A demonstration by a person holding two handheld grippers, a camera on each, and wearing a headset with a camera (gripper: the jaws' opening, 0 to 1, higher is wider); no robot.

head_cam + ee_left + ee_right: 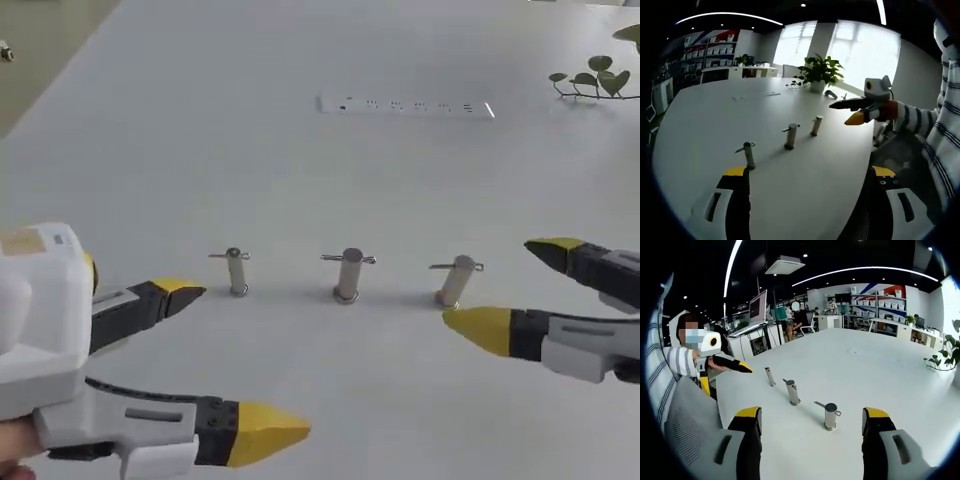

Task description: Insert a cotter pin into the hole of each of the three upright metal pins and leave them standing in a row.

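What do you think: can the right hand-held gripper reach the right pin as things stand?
Probably yes. The right hand-held gripper is open, and the right pin stands just ahead of its jaws, with only bare table between.

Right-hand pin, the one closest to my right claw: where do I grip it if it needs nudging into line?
Take the right-hand pin by its bare shaft, under the cotter pin and above the flared foot. Probably bring the open right claw in level from the near side, jaws clear of the cotter's protruding ends.
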